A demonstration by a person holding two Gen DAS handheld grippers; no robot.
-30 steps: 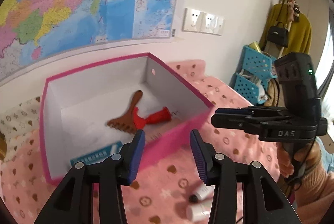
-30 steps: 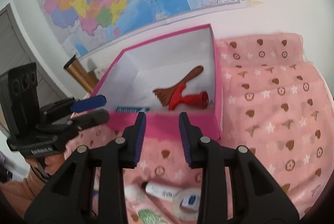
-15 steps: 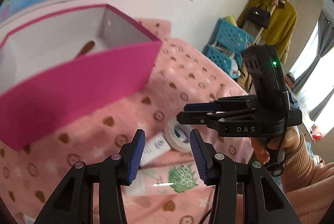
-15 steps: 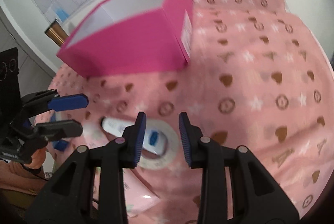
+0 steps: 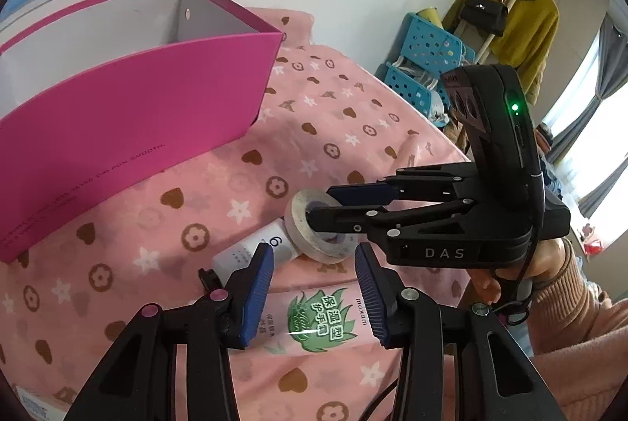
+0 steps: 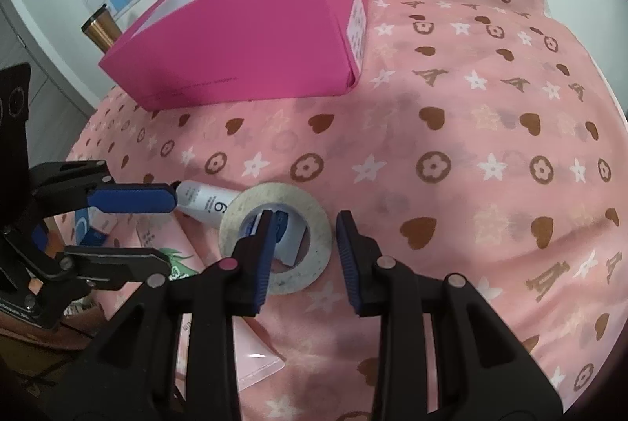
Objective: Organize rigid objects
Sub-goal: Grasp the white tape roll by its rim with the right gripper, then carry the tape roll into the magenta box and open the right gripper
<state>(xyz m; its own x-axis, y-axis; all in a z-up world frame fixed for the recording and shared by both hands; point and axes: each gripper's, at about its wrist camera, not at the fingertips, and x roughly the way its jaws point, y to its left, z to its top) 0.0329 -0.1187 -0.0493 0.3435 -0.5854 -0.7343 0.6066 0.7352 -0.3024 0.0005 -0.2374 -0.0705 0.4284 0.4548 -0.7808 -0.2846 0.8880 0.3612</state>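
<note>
A roll of white tape [image 6: 314,221] lies on the pink cloth, leaning on a white tube [image 6: 204,203]. My right gripper [image 6: 304,244] is open, one finger inside the roll's hole and the other outside its right rim. The roll also shows in the left wrist view [image 5: 304,225] with the right gripper [image 5: 320,203] on it. My left gripper [image 5: 314,287] is open and empty, low over a pink hand-cream tube [image 5: 318,319]. The pink box [image 5: 129,107] stands at the back left; its contents are hidden.
The pink box also shows in the right wrist view [image 6: 251,40], with a copper-coloured flask [image 6: 98,30] behind it. A small blue-and-white box [image 6: 92,225] lies by the left gripper [image 6: 168,228]. Blue baskets [image 5: 428,68] and hanging clothes stand at the far right.
Both grippers have dropped from over the pink box to the items in front of it. The right gripper has closed in on the tape roll, one finger now inside its hole.
</note>
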